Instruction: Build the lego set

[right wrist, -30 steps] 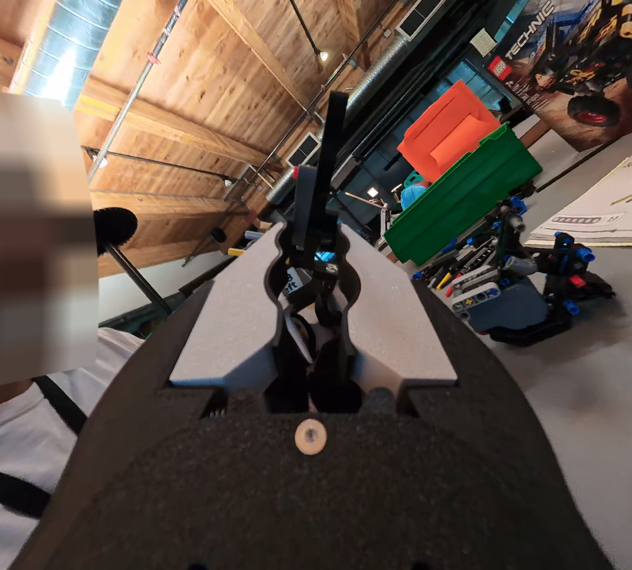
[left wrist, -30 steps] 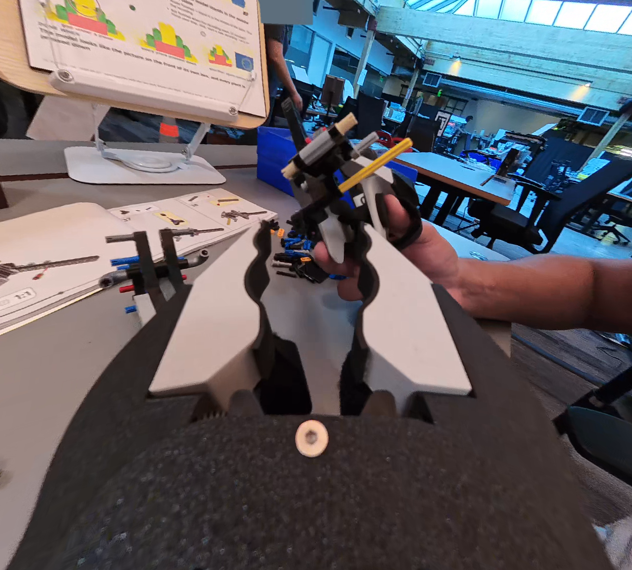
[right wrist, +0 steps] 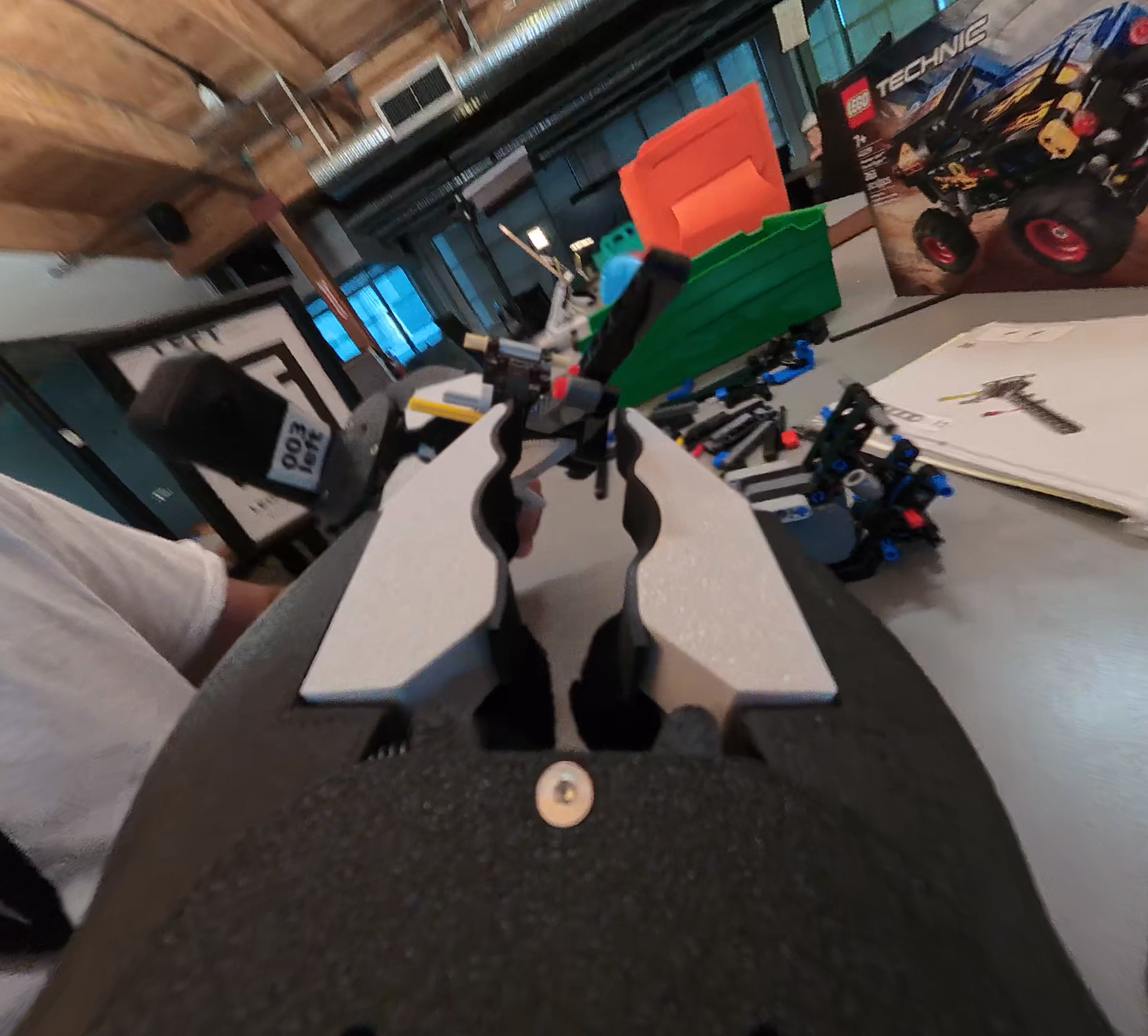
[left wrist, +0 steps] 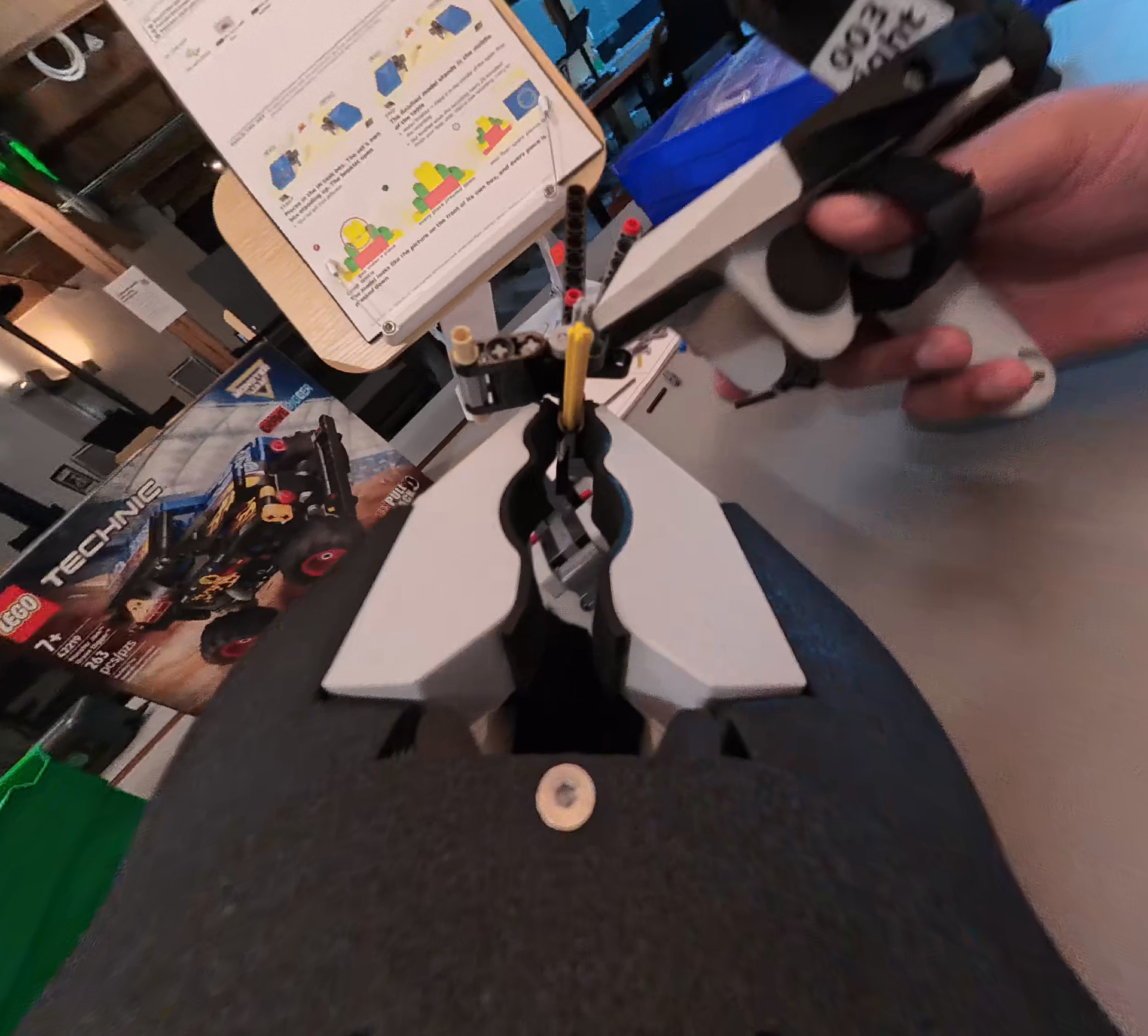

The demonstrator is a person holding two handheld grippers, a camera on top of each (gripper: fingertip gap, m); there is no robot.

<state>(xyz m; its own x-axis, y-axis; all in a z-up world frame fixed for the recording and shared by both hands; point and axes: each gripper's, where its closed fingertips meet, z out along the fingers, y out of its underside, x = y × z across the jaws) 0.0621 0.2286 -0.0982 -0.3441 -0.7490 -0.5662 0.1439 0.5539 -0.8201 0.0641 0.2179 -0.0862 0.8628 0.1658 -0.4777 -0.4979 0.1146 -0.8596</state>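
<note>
While midair, left hand-held gripper (left wrist: 568, 417) tight on yellow axle (left wrist: 575, 363), right hand-held gripper (right wrist: 565, 423) apart.

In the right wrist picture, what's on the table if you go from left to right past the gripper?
Green bin → loose pile of small pieces → half-built black and blue model → open instruction booklet.

Both views are dim and blue-tinted, with wide-angle bending that curves straight lines at the edges. Motion blur smears the hand (left wrist: 1025, 254) in the left wrist view. Ceiling beams (right wrist: 186, 43) in the right wrist view are streaked, and soft shadows lie on the worktop (right wrist: 994, 664).
</note>
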